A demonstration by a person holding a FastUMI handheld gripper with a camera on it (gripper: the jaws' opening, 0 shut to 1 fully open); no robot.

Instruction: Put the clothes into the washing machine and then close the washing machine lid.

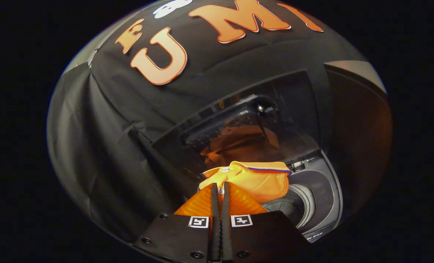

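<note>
An orange polo shirt (255, 179) with a collar and a dark trim line hangs from my gripper (220, 190), whose two fingers are pressed together on the cloth near the button placket. The shirt is held above the open top of a grey washing machine (323, 204). The round drum opening (293, 206) shows just beyond and to the right of the shirt. The machine's dark glossy lid (239, 120) stands raised behind the shirt and mirrors the orange cloth.
Black cloth (111, 146) drapes the booth wall behind and to the left of the machine. A dim brownish wall (359, 124) stands to the right of the raised lid. The machine's front rim (317, 233) lies just right of my fingers.
</note>
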